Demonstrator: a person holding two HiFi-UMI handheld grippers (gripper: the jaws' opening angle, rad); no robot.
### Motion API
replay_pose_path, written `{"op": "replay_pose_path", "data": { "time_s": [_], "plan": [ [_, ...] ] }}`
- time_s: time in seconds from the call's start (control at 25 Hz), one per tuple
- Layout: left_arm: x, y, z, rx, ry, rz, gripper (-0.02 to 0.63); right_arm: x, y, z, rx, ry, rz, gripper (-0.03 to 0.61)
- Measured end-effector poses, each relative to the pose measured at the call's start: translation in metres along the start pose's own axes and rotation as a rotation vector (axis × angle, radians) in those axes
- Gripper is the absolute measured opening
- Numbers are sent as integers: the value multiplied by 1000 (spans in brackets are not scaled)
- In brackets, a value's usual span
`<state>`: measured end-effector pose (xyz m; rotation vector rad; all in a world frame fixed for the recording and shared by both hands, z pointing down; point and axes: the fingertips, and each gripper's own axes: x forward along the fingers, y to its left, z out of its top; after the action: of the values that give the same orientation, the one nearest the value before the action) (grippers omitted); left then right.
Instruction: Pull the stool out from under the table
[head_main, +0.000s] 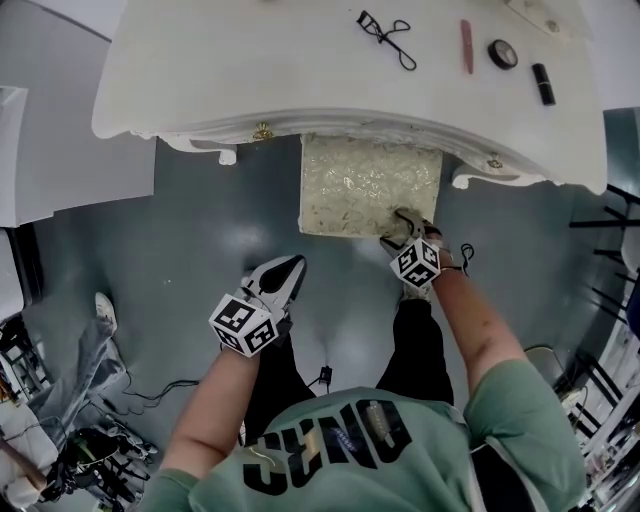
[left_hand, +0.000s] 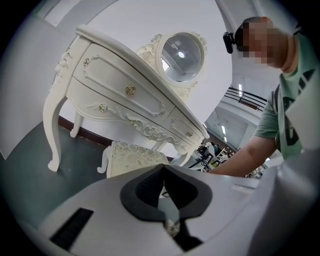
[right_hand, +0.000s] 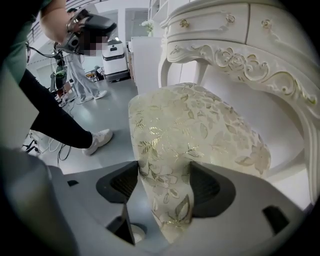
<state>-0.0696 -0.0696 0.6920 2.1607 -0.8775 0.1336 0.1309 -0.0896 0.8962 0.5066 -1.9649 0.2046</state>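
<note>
The stool (head_main: 370, 185) has a cream cushion with a gold leaf pattern. It stands half under the white dressing table (head_main: 200, 70), its near edge out over the grey floor. My right gripper (head_main: 405, 232) is at the stool's near right corner. In the right gripper view the gripper (right_hand: 165, 185) is shut on that cushion corner (right_hand: 200, 130), with the dark pads (right_hand: 125, 182) pressing both sides. My left gripper (head_main: 275, 285) hangs over the floor left of the stool, touching nothing. Seen from its own view, the left gripper (left_hand: 162, 172) is shut and empty, with the stool (left_hand: 132, 155) ahead of it.
On the tabletop lie an eyelash curler (head_main: 385, 35), a pink stick (head_main: 466, 45), a round compact (head_main: 502, 53) and a lipstick (head_main: 543, 83). An oval mirror (left_hand: 182, 55) stands on the table. Cables and gear (head_main: 90, 440) crowd the floor at lower left. The person's legs stand behind the stool.
</note>
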Motion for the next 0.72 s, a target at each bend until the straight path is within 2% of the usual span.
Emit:
{"op": "replay_pose_path", "data": {
  "time_s": [0.44, 0.56, 0.72],
  "plan": [
    [-23, 12, -4, -24, -9, 32, 11, 13, -32, 17, 101, 70, -37, 321],
    [-24, 14, -5, -34, -16, 33, 11, 18, -15, 24, 76, 85, -12, 310],
    [-27, 11, -4, -32, -20, 30, 11, 18, 35, 46, 61, 29, 42, 293]
  ]
}}
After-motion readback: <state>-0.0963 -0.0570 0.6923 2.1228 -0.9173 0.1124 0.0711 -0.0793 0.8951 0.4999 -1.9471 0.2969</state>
